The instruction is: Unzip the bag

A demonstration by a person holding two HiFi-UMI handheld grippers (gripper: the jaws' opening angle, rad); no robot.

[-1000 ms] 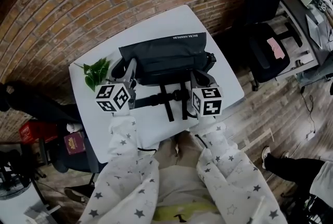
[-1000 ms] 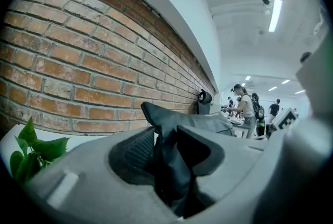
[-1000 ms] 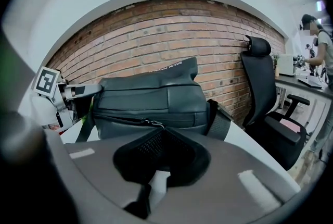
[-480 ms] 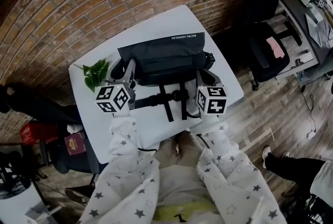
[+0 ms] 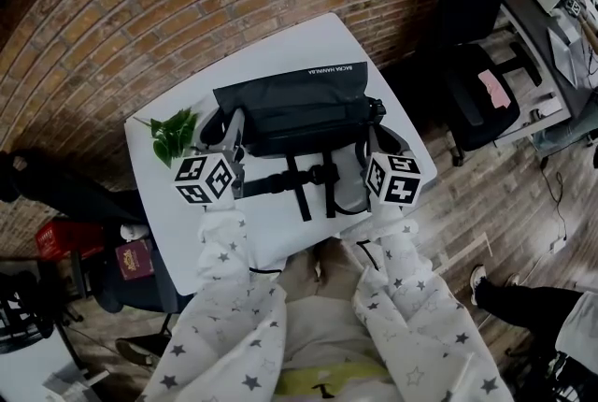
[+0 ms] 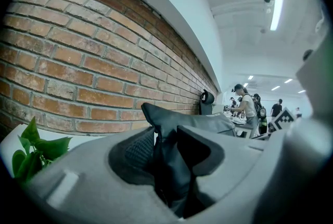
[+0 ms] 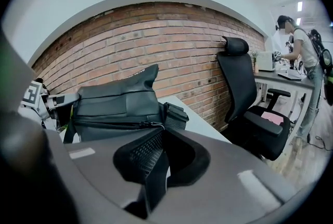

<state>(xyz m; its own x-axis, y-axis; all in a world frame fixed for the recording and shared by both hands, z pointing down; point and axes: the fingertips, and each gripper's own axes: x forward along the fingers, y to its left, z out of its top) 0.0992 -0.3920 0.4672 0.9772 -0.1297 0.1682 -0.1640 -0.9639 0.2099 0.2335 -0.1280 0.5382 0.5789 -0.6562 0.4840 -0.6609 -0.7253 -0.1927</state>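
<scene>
A black bag (image 5: 297, 106) lies on the white table (image 5: 280, 236) with its straps and buckle (image 5: 313, 174) trailing toward me. My left gripper (image 5: 235, 122) is at the bag's left end, shut on a fold of the bag's black fabric (image 6: 169, 160) that fills the gap between its pads. My right gripper (image 5: 376, 146) is at the bag's right end, a little off it. In the right gripper view the right gripper (image 7: 158, 151) is shut with nothing between its pads. The bag (image 7: 114, 100) and its zipper line (image 7: 117, 124) lie just beyond its jaws.
A sprig of green leaves (image 5: 173, 131) lies on the table left of the bag. A brick wall (image 5: 140, 7) runs behind the table. A black office chair (image 5: 476, 78) stands to the right. People work at desks (image 7: 302, 51) farther right.
My right gripper has slid to the right along the bag's front, from near the buckle to the bag's right end. The left gripper has kept its hold in place.
</scene>
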